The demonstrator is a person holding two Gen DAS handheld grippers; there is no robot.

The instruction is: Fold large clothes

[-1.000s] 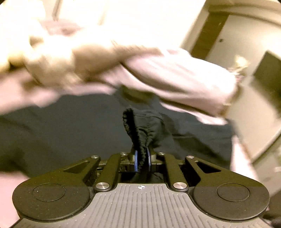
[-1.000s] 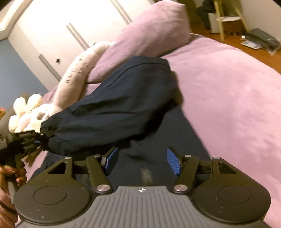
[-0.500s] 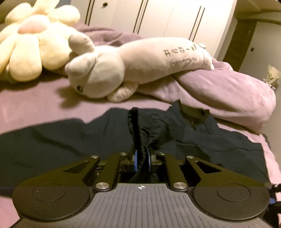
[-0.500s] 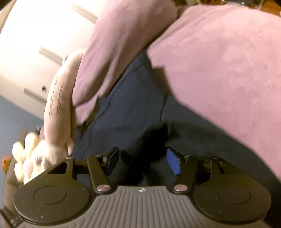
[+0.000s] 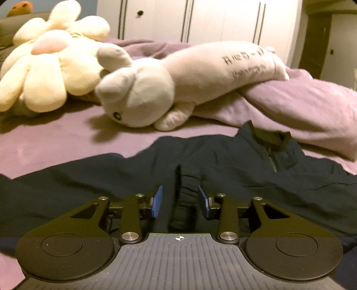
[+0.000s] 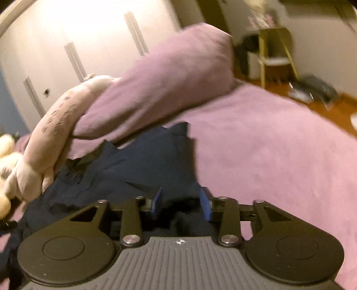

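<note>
- half a second ago the left gripper (image 5: 180, 201) had its blue pads clamped on a gathered cuff of the dark navy jacket (image 5: 111, 178); now its jaws are opening, pads standing clear on either side, and the cuff (image 5: 185, 200) lies loose between them, touching neither.
- the right gripper (image 6: 181, 203) was wider a second ago; its jaws are closing, with a fold of the jacket (image 6: 156, 160) between the pads. the picture is blurred and i cannot tell whether they press on it yet.
- the jacket lies spread on the purple bedspread (image 5: 67, 138), its collar and zip (image 5: 271, 142) at about 1 o'clock from the left gripper.
- only the left wrist view shows the cream flower cushion (image 5: 44, 73) at 10 o'clock and the head of the long plush rabbit (image 5: 138, 98) at 11 o'clock, both beyond the jacket.
- only the right wrist view shows the purple pillow (image 6: 160, 84) whole at 12 o'clock, the wooden floor (image 6: 330, 107) and a yellow-framed stool (image 6: 276, 51) at 2 o'clock; the rabbit (image 6: 53, 129) there runs along 10 o'clock.
- white wardrobe doors (image 5: 212, 20) stand behind the bed in both views.
</note>
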